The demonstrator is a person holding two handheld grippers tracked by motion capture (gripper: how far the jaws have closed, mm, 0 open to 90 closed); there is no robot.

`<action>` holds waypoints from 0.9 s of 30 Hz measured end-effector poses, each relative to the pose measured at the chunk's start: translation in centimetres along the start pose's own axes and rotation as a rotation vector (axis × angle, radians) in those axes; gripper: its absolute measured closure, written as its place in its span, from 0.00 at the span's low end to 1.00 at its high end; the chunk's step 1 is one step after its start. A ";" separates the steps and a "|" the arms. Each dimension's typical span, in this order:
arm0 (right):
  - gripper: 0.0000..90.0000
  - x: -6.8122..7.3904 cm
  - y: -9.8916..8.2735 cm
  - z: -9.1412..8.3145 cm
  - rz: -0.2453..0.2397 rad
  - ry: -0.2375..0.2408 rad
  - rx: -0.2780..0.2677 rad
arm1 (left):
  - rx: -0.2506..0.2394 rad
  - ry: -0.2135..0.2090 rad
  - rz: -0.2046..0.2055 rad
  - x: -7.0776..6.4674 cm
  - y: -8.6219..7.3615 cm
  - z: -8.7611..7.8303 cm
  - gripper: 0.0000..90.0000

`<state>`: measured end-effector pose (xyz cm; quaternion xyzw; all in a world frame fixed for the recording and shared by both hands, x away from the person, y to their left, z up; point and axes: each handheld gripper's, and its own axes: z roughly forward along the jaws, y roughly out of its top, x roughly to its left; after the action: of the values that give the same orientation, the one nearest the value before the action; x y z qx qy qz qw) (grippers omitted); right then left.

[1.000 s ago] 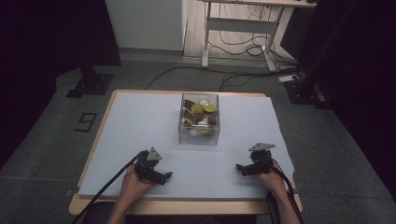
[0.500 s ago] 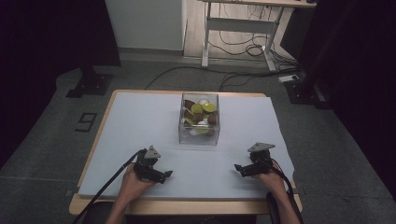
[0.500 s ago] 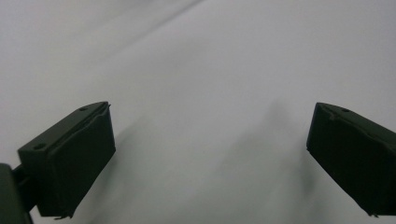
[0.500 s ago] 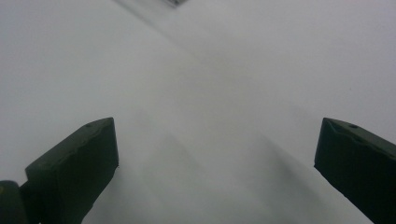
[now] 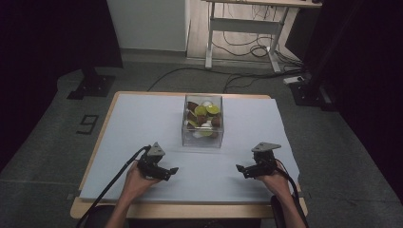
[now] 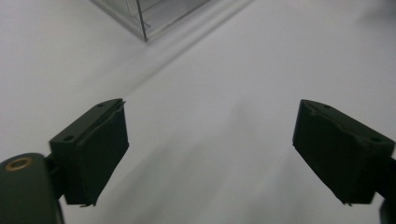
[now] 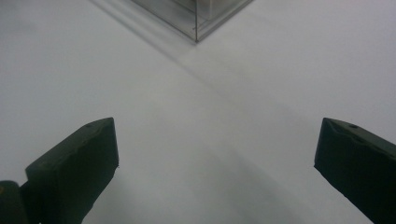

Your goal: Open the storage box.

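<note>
Work has barely begun, judging by how things lie. From the high view, a clear box (image 5: 203, 121) stands toward the far middle of the counter (image 5: 119, 123), which is covered by a pale sheet. Inside the box sit small round pieces (image 5: 204, 114), some yellow-green, some brown, some whitish; nothing lies on the sheet outside it. The left hand-held gripper (image 5: 170, 171) rests low over the near left of the counter, pointing inward, and the right hand-held gripper (image 5: 241, 169) mirrors it on the near right. Both are well apart from the box, with bare sheet between them and it. Neither carries anything.

In the left gripper view, the left hand-held gripper (image 6: 212, 154) has its jaws standing wide with bare sheet between the pads; they have just been closing a little, with nothing caught. A lower corner of the clear box (image 6: 142, 18) shows at the top, some way ahead.

In the right gripper view, the right hand-held gripper (image 7: 217, 168) also stands wide and empty over plain sheet, and a corner of the box (image 7: 196, 21) sits ahead at the top edge.

So I judge that every step remains: reaching the box, taking hold of it or its contents, and whatever handling follows. No piece has left the box.
</note>
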<state>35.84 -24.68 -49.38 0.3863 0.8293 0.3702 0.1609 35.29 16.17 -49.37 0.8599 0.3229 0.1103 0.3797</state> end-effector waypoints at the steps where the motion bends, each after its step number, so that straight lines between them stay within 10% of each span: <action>1: 0.00 0.1 0.1 -0.1 0.001 0.002 -0.003 | -0.003 -0.002 0.001 0.0 0.2 -0.1 0.14; 20: 0.00 1.7 3.0 -0.1 -0.034 0.070 -0.068 | -0.024 -0.050 0.041 -0.2 3.9 0.7 0.19; 27: 0.15 2.3 3.9 0.0 -0.058 0.082 -0.078 | -0.038 -0.058 0.053 -0.3 4.9 1.1 0.24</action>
<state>36.37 -21.22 -46.47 0.3400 0.8310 0.4129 0.1524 37.83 12.94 -46.56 0.8636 0.2866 0.1017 0.4021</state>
